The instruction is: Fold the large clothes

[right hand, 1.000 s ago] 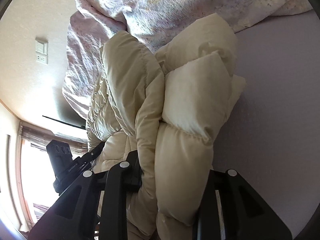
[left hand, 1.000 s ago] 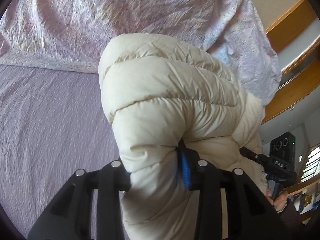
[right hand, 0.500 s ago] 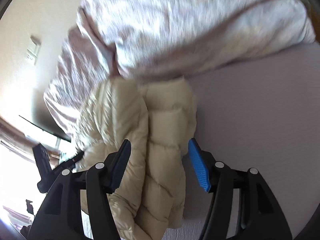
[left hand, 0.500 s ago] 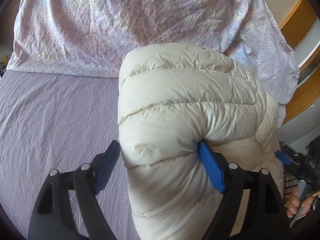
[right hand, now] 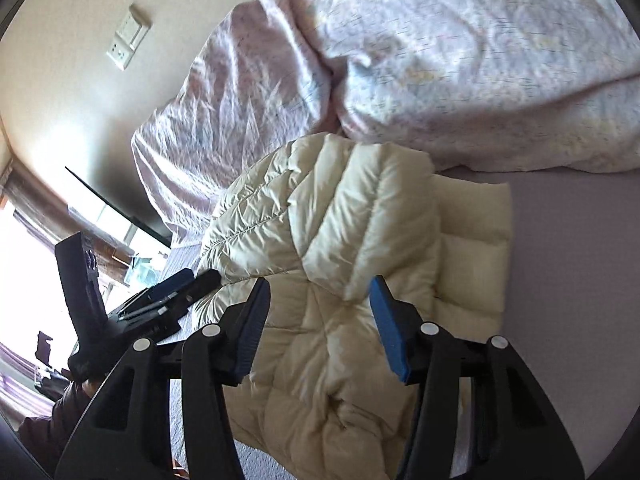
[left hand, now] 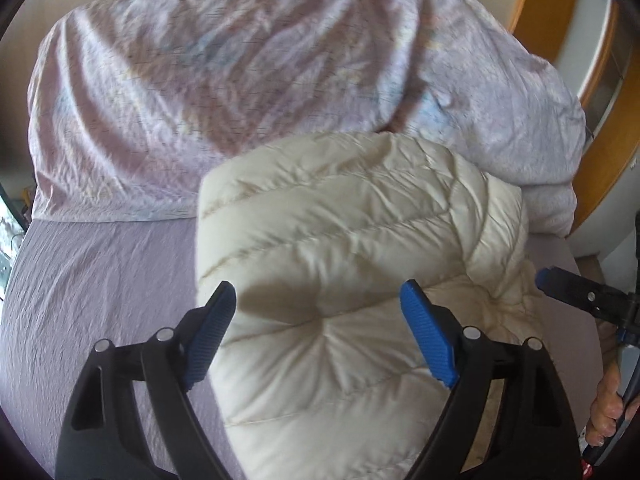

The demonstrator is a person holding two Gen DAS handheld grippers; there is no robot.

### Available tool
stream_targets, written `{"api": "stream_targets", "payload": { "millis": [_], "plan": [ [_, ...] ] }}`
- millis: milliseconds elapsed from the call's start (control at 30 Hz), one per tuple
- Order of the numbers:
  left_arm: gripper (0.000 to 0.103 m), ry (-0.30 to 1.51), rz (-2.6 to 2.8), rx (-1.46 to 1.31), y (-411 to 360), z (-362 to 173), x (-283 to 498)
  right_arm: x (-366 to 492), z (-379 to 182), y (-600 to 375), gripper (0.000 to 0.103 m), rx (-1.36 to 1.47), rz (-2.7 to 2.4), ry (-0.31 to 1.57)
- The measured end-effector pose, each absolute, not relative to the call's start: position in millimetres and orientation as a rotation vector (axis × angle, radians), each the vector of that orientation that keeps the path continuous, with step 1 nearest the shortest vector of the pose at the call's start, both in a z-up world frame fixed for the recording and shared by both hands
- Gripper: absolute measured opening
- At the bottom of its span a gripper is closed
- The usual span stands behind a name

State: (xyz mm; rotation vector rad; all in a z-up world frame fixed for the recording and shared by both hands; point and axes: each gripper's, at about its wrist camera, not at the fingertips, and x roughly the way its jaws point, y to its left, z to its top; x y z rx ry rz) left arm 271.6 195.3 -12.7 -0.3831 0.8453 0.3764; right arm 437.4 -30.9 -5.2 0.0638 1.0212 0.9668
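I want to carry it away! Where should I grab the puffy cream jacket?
Probably the thick folded edge of the cream puffer jacket nearest you, coming in from the front. The stacked layers bulge there, so an open tool can close around them all; the smooth top gives nothing to pinch.

Right tongs (right hand: 318,322) occupy 6 o'clock, blue pads (right hand: 387,330) spread apart, nothing clamped between them. Cream puffer jacket (right hand: 340,248) lies folded at centre on the lilac bed sheet (right hand: 572,280), which extends toward 3 o'clock. Crumpled pale duvet (right hand: 420,60) runs from 10 to 2 o'clock, touching the jacket's far edge. Left tongs (right hand: 176,286) enter at 9 o'clock, tips just beside the jacket's left edge. Wall switch plate (right hand: 128,42) sits at 11 o'clock.
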Motion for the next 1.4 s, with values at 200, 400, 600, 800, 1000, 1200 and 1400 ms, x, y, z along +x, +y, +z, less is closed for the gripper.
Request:
{"api": "stream_targets", "payload": {
  "millis": [200,400,600,800,1000,1200,1400],
  "plan": [
    [0.084,0.867,0.358,-0.349,183,-16,283,447,-13,-11,0.055,0.053,0.945,1.029],
    [0.084,0.889,0.358,-0.322,180,-25,292,456,-32,-8,0.055,0.01,0.863,1.06],
    [0.085,0.906,0.352,-0.289,174,-35,302,467,-67,-14,0.043,-0.048,0.736,1.132],
    [0.088,0.919,0.353,-0.258,163,-46,312,476,-85,-20,0.043,-0.024,0.695,1.155],
    [0.09,0.921,0.371,-0.245,156,-58,316,483,-98,-17,0.043,-0.032,0.688,1.163],
    [0.092,0.911,0.389,-0.241,155,-64,318,489,-101,-8,0.043,-0.056,0.681,1.16],
    [0.093,0.868,0.394,-0.248,151,-47,299,473,-74,-11,0.06,-0.082,0.68,1.098]
  ]
}}
